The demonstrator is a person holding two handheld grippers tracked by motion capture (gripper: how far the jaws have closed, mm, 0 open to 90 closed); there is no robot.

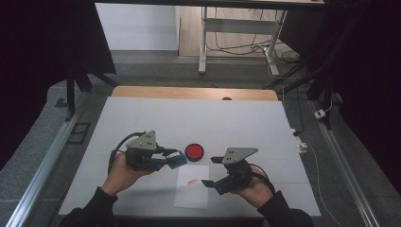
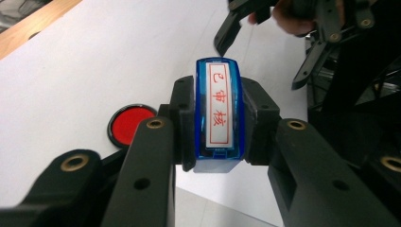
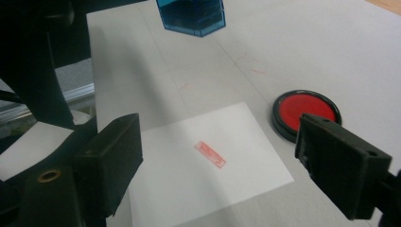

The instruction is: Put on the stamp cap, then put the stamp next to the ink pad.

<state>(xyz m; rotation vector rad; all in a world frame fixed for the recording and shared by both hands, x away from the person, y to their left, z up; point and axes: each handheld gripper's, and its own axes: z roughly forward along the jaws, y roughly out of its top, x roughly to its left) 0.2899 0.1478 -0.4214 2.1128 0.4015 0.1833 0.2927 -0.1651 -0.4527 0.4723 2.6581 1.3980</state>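
Note:
A blue stamp (image 1: 178, 160) with a white label in red characters (image 2: 218, 111) is held above the table, and my left gripper (image 1: 171, 157) is shut on its sides. To its right a round red ink pad (image 1: 194, 151) in a black case lies on the white table cover. A white sheet of paper (image 1: 192, 189) lies near the front edge and bears a small red stamped mark (image 3: 209, 154). My right gripper (image 1: 212, 171) hovers over the paper's right side, open, with nothing between its jaws. From the right gripper view the stamp's underside (image 3: 191, 19) hangs beyond the paper.
The white cover (image 1: 189, 118) spans the table, with a strip of wood (image 1: 194, 92) bare at the far edge. Metal rails (image 1: 42, 165) run along both sides on the floor. A desk frame (image 1: 203, 42) and cables stand beyond the table.

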